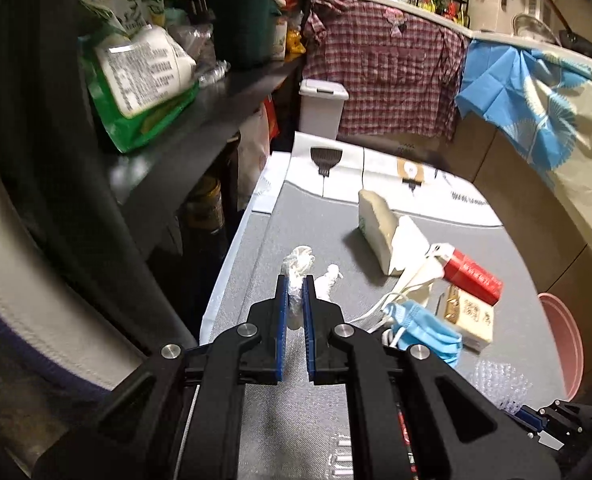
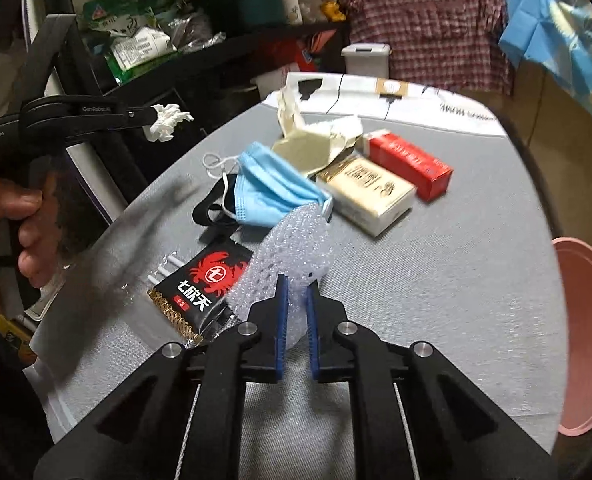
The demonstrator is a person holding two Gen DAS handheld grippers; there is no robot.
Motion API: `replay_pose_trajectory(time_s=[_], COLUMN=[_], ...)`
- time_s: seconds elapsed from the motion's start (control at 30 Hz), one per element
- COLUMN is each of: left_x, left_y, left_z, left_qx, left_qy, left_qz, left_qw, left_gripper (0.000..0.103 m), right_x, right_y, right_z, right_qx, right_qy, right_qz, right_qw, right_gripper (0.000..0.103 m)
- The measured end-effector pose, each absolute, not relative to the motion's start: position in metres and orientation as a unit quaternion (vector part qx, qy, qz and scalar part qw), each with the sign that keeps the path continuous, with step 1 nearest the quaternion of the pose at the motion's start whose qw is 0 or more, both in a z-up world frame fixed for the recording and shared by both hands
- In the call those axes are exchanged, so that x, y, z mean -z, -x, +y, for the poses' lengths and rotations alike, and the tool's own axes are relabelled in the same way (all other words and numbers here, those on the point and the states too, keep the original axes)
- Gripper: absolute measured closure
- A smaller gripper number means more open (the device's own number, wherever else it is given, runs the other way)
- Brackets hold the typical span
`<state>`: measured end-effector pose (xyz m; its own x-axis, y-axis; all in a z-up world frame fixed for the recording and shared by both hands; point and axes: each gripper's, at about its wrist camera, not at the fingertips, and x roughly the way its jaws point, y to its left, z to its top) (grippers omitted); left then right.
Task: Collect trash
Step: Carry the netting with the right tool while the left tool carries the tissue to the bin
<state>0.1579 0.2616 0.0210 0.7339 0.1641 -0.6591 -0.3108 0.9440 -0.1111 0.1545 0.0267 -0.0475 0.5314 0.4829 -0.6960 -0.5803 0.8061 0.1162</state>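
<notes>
A: Grey fabric-covered table (image 2: 436,280), seen from beside it. How far along is the collecting?

B: Early, by my judgement. Most of the litter lies on the cloth, none of it in the round pink plastic basin (image 2: 584,340) that sits at the table's edge, off to the right of the right gripper (image 2: 296,292); I take that basin for the bin, though nothing confirms it.

A: What remains, largest first?

B: Beyond the right fingertips: a crumpled cream paper bag (image 2: 316,140), a cream-and-gold cardboard carton (image 2: 368,192), a red cigarette-style box (image 2: 408,164), a blue pleated face mask (image 2: 268,188). Left of the fingertips: a black sachet printed with a red crab (image 2: 204,284).

A: And the pieces in hand?

B: Two. The right gripper's blue pads are closed on a sheet of clear bubble wrap (image 2: 292,248); the sheet rises from between them and fans away forward. The left gripper (image 1: 295,300) is pressed onto a small wad of crumpled white tissue (image 1: 298,268), which pokes out past its tips, clear of the table. A second white scrap (image 1: 328,280) lies on the cloth just right of those tips.
</notes>
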Motion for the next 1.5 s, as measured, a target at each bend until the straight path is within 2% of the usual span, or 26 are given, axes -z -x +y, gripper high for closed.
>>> replay_pose_trajectory(time_s=[0.4, 0.73, 0.93, 1.5], left_x=[-0.052, -0.072, -0.069, -0.059], left_y=[-0.127, -0.108, -0.100, -0.091], left_z=[0.226, 0.184, 0.159, 0.116], left_qx=[-0.099, -0.066, -0.045, -0.022], left_qy=[0.105, 0.102, 0.102, 0.087], left_qz=[0.312, 0.294, 0.298, 0.306], left_qw=[0.939, 0.948, 0.948, 0.948], left_gripper=[0.096, 0.096, 0.096, 0.096], right_x=[0.000, -0.067, -0.093, -0.083], right_y=[-0.129, -0.109, -0.106, -0.133], right_z=[-0.011, -0.081, -0.120, -0.208], right_qx=[-0.288, -0.263, -0.230, -0.146], right_qy=[0.046, 0.043, 0.074, 0.042], right_qz=[0.324, 0.275, 0.252, 0.258], right_qw=[0.900, 0.924, 0.937, 0.954], right_gripper=[0.094, 0.094, 0.094, 0.094])
